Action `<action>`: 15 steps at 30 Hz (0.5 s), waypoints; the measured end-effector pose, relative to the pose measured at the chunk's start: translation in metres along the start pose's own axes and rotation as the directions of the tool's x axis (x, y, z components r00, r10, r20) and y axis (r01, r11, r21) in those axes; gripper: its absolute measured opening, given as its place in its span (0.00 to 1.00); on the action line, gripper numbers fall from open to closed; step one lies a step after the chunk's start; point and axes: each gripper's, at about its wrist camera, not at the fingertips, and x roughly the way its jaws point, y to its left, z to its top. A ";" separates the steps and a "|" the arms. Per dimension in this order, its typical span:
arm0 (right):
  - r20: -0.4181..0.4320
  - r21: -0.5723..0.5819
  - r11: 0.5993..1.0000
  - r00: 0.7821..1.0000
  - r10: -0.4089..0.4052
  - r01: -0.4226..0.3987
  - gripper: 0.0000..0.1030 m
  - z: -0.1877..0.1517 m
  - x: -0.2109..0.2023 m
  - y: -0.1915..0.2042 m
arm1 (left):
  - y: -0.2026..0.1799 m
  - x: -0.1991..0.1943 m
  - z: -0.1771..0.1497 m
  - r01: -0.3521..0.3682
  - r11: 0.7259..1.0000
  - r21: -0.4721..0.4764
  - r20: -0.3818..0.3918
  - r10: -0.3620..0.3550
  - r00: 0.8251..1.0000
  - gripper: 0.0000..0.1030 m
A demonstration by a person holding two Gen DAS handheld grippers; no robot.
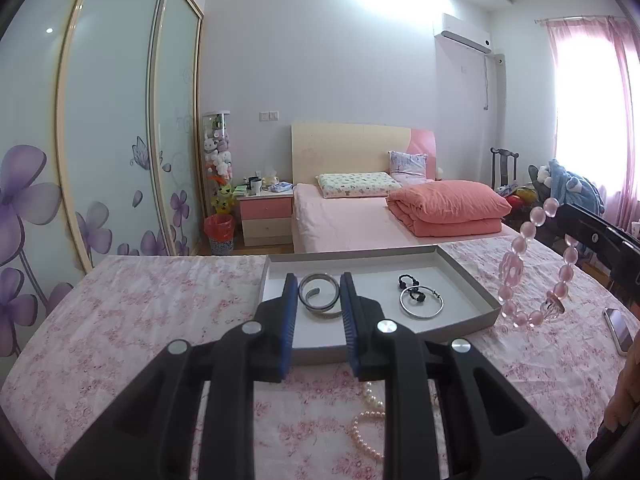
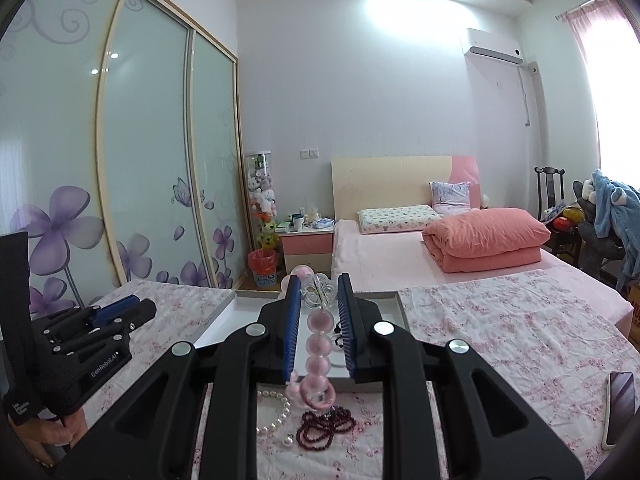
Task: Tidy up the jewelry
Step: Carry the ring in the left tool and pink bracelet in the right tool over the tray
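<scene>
A shallow grey-white tray (image 1: pixel 472 280) sits on the floral tablecloth. In it lie a wide silver cuff (image 1: pixel 319 294), a thin silver bangle (image 1: pixel 422 301) and a small black beaded piece (image 1: pixel 408 280). My left gripper (image 1: pixel 319 286) is open and empty, its blue pads either side of the cuff, above the tray's near part. My right gripper (image 2: pixel 319 296) holds a pink bead bracelet (image 2: pixel 318 344) that hangs between its pads; the bracelet also shows in the left wrist view (image 1: pixel 532 272), hanging beside the tray's right edge. A pearl strand (image 2: pixel 276 416) and dark red beads (image 2: pixel 324 428) lie on the cloth.
A phone (image 2: pixel 620 412) lies on the cloth at the right. The pearl strand also shows in the left wrist view (image 1: pixel 366 428). Beyond the table are a bed (image 1: pixel 360 216), a nightstand (image 1: pixel 266 216) and sliding wardrobe doors (image 1: pixel 112 140).
</scene>
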 end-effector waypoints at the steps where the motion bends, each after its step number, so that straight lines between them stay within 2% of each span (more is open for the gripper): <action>1: 0.002 -0.001 1.000 1.000 0.000 0.000 0.19 0.001 0.001 0.000 | 0.000 0.002 0.000 -0.001 1.000 -0.001 -0.001 0.001 1.000 0.22; 15: 0.001 -0.003 0.999 0.999 -0.037 0.037 0.19 0.013 0.052 0.002 | -0.003 0.052 0.015 -0.044 0.999 -0.027 -0.018 0.043 0.999 0.22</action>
